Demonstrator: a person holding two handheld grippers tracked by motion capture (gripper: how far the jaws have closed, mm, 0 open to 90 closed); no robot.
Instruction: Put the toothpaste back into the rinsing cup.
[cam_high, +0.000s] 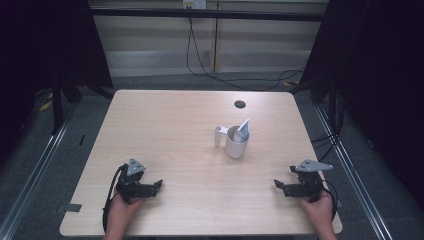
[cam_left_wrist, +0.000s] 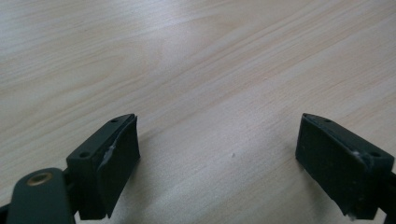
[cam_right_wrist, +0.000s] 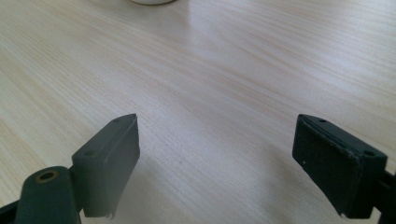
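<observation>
A light wooden table (cam_high: 165, 125) carries a white ceramic mug (cam_high: 236, 144) standing upright, its long axis vertical and its mouth facing up. The mug's white handle (cam_high: 218, 136) projects toward the table's left side. A pale blue-grey flat piece (cam_high: 243, 131) stands inside the mug, leaning and pointing up and toward the far right; what it is cannot be made out. A small dark round hole (cam_high: 240, 104) lies in the tabletop beyond the mug.

The left gripper (cam_high: 159, 185) rests near the front edge, held by the person's left hand (cam_high: 120, 210), its jaws directed toward the table's middle. In the left gripper view its black fingers (cam_left_wrist: 109, 161) stand wide apart with bare wood between them. The right gripper (cam_high: 277, 185) mirrors it, held by the right hand (cam_high: 320, 207). In the right gripper view its fingers (cam_right_wrist: 112, 158) are likewise spread, holding nothing.

The mug stands well ahead of both sets of fingers, nearer the right pair and between the two. In the right gripper view its white base (cam_right_wrist: 150, 2) is cut off by the top edge, beyond the left finger.
</observation>
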